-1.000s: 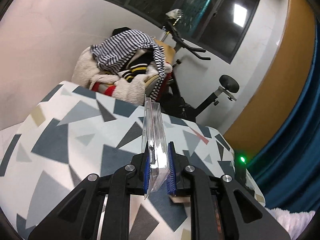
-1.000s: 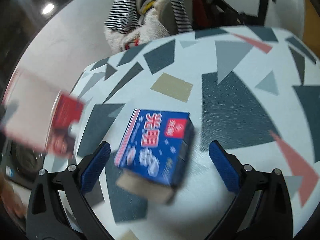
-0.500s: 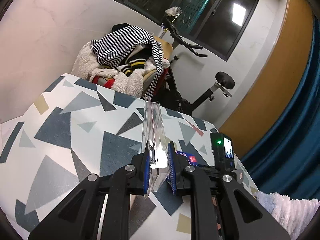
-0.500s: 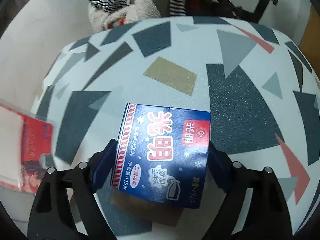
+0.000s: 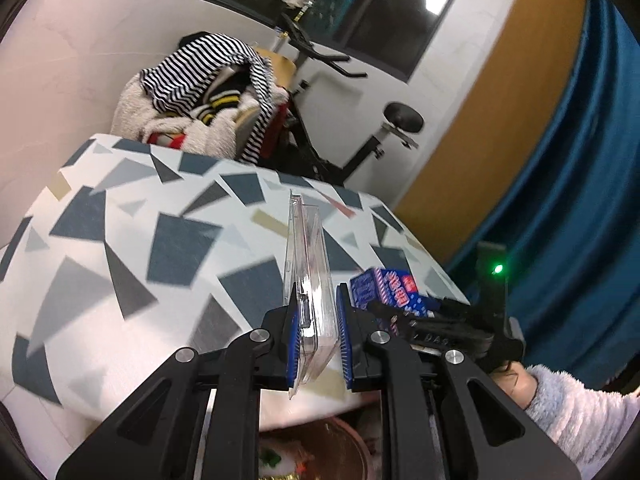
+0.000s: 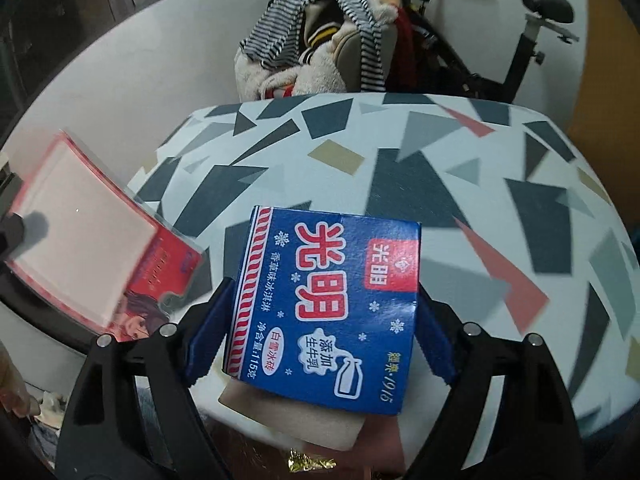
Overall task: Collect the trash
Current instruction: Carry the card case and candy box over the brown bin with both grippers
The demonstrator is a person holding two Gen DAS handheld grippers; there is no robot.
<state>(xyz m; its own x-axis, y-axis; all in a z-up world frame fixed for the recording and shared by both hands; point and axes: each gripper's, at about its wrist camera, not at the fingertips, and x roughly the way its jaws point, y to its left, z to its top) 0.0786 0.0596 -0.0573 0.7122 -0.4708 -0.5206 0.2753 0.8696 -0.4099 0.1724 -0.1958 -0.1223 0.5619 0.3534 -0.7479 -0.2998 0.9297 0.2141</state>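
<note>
While both claws hold trash above the patterned counter (image 6: 460, 168), these are the points that matter:

Left claw (image 5: 316, 336): clamped on a clear plastic case (image 5: 306, 264) that stands on edge between the blue pads, most of its length sticking out past them.

Right claw (image 6: 320, 328): closed across the wide blue ice-cream carton (image 6: 324, 312), pads pressing on its two side walls; the carton's open brown flap hangs below the near edge.

Where the trash is: both pieces are in the air over the near edge of the counter; in the right wrist view the case shows at the left with a red printed insert. No other litter shows on the counter.

Below: something coppery and round (image 5: 320, 452) shows under the left claw, possibly the place for the trash, though I cannot tell what it is.

Risk, carton: thin cardboard gripped across an open box could buckle, and then it may slip out or tilt.

Risk, case: smooth plastic held only at one end could pivot or slide if swung fast.

Risk, collision: the two claws are near each other, so a crossing path could knock one piece loose.
</note>
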